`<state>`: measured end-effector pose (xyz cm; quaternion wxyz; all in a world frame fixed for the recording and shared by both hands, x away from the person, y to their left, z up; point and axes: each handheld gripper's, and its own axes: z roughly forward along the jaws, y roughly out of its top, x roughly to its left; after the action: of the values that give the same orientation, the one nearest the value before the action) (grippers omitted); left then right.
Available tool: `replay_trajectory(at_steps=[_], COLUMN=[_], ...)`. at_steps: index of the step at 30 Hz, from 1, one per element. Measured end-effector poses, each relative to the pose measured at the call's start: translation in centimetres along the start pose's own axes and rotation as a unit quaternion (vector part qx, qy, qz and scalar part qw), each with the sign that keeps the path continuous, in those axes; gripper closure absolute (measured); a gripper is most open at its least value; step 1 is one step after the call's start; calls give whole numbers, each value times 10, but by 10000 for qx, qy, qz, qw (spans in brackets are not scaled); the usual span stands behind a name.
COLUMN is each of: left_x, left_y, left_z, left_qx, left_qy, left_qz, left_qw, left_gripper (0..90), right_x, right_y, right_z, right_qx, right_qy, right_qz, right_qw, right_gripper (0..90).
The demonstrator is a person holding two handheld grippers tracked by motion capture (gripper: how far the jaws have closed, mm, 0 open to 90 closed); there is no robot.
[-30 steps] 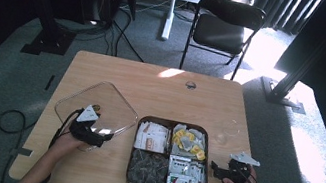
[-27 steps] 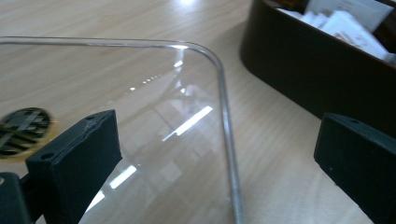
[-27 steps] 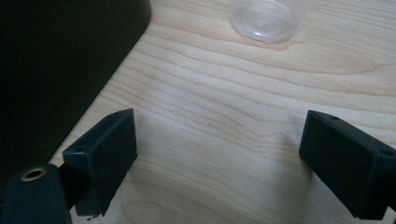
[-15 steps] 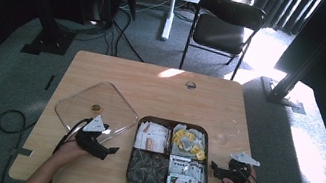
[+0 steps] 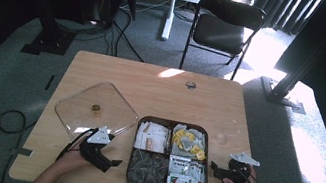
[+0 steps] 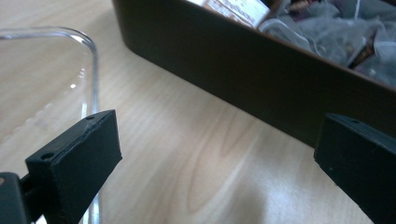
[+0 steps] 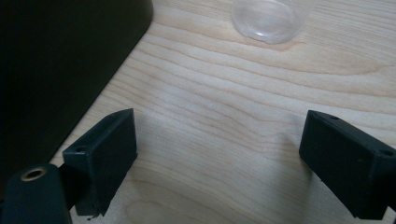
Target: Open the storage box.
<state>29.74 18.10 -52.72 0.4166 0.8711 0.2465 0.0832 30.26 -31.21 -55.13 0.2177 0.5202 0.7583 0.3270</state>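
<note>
A dark brown tray [image 5: 131, 153] with four compartments sits at the table's near middle. It holds white and brown packets [image 5: 153, 137], yellow sachets [image 5: 188, 140], grey tea bags [image 5: 147, 167] and white-green packets [image 5: 185, 174]. A clear square lid [image 5: 97, 108] with a small knob lies flat to the tray's left. My left gripper [image 5: 114, 162] is open and low over the wood, between the lid's edge [image 6: 91, 60] and the tray wall [image 6: 233, 79]. My right gripper [image 5: 214, 170] is open beside the tray's right wall [image 7: 70, 60]. Both hold nothing.
A clear plastic cup [image 7: 268, 18] stands on the wood ahead of the right gripper, right of the tray [image 5: 224, 133]. The table [image 5: 166, 92] has a round cable hole at its far side. A black folding chair [image 5: 222, 31] stands beyond the table.
My left gripper has drawn back off the lid's near corner, toward the table's front and the tray. The lid lies where it was. The right gripper has not moved.
</note>
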Motion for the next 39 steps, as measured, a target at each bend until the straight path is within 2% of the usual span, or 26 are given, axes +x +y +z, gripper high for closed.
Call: replay_trajectory(at_steps=[7,8,15,16,20,21,24,27,39], left_x=[-10,-13,-21,-24,-26,-27,-28,-30,-31], left_y=[-5,-8,-10,-12,-14,-14,-13,-14,-11], left_z=[4,6,8,11,15,15,15,17,21], left_qx=[160,276,422,529,668,686,700,672,672], left_qy=[-214,-242,-435,-408,-379,-357,-378,-229,-3], left_qz=[160,239,465,539,613,660,591,743,541], left_qw=[9995,9990,9971,9963,9952,9948,9951,9947,9963], left_gripper=[7,7,7,7,7,7,7,7,7], right_x=[0,0,0,0,0,0,0,0,1], right_y=[0,0,0,0,0,0,0,0,-1], right_z=[0,0,0,0,0,0,0,0,-1], right_qx=[0,0,1,1,2,3,5,3,6], right_qy=[0,0,2,0,2,2,5,4,16], right_qz=[-2,-2,0,-2,-1,-2,3,2,-25], right_qw=[10000,10000,10000,10000,10000,10000,10000,10000,10000], right_gripper=[105,105,105,105,105,105,105,105,105])
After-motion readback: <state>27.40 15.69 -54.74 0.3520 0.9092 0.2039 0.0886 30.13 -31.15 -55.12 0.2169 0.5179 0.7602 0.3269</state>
